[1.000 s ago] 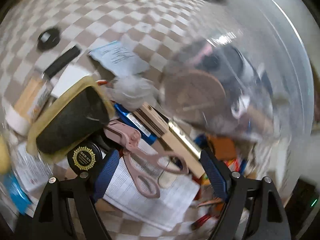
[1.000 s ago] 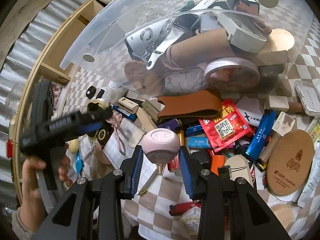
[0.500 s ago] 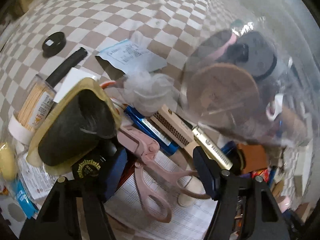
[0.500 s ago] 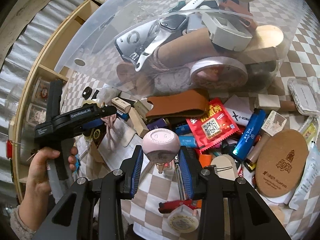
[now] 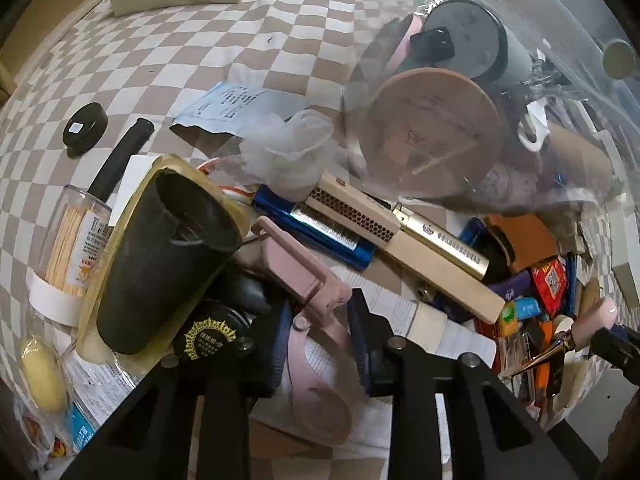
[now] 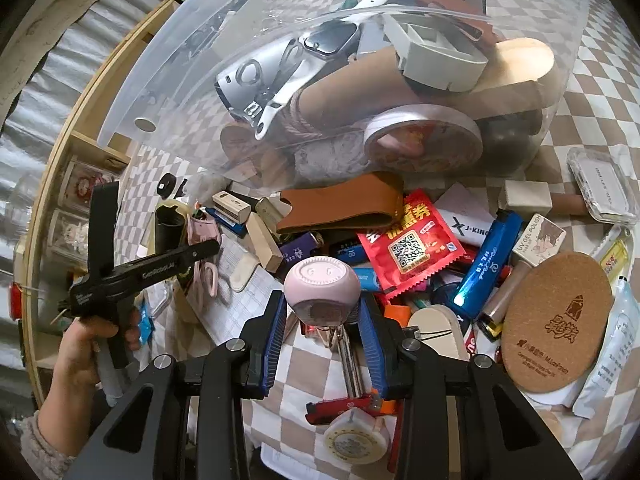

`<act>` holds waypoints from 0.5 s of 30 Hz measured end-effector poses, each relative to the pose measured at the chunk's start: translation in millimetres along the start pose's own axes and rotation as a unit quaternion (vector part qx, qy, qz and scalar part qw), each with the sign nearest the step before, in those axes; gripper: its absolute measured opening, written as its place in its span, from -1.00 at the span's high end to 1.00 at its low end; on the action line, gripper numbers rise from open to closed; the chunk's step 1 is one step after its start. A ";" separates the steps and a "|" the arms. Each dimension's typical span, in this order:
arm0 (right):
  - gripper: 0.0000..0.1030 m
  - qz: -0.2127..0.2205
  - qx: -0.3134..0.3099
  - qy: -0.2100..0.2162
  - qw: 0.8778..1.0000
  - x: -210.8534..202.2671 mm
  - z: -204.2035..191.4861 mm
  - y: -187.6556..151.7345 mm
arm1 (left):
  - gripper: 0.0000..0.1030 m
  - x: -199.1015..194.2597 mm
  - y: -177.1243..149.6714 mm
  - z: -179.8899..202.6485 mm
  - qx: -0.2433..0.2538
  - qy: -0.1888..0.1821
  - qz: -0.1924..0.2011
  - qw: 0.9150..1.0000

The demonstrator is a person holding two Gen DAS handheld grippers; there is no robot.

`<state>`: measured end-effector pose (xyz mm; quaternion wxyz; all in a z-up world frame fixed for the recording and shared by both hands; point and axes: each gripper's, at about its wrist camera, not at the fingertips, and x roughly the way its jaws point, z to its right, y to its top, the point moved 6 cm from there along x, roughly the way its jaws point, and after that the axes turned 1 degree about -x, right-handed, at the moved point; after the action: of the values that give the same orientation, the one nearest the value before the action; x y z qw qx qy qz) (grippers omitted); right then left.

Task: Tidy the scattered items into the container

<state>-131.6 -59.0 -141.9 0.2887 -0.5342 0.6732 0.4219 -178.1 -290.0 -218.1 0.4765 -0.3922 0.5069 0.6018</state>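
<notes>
The left gripper [image 5: 318,334] is pointing steeply down into the pile and its jaws are closing on the pink scissors [image 5: 304,280], right about at the pivot, with the blue pads just about touching either side, though it's hard to say they're really pressing. The scissors lie on a printed paper sheet [image 5: 404,316], just beside a black cup [image 5: 160,256] in a yellowish holder and a black lid with a gold crest [image 5: 208,334]. The right gripper [image 6: 322,320] is pinching a round pink gadget [image 6: 322,286] between its blue pads, hanging over the checkered tablecloth [image 6: 312,368] and some keys. Behind all the scattered lighters, a red sachet [image 6: 408,246] and a cork coaster [image 6: 556,320] sits the clear plastic container [image 6: 200,72], tipped on its side and already pretty full. The person's hand [image 6: 86,344] holds the left gripper's handle.
</notes>
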 end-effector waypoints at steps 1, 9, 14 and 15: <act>0.27 0.000 0.000 0.000 1.000 0.3 -0.5 -0.1 | 0.45 -0.7 -0.5 -0.8 -0.002 -0.003 0.000 1.000; 0.27 0.020 -0.007 0.017 1.000 -7.6 -18.8 2.8 | 0.45 -20.5 3.8 11.1 -0.005 -0.031 0.016 0.999; 0.27 0.024 -0.013 0.006 1.000 -7.3 -22.2 3.6 | 0.46 -33.4 6.9 18.3 -0.003 -0.046 0.029 0.999; 0.27 0.021 -0.014 0.003 1.000 -5.3 -21.2 2.8 | 0.46 -36.0 5.9 20.0 -0.002 -0.049 0.030 0.998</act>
<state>-131.7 -74.8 -126.6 0.2704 -0.5255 0.6792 0.4351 -175.1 -276.9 -178.7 0.4820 -0.3478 0.4934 0.6350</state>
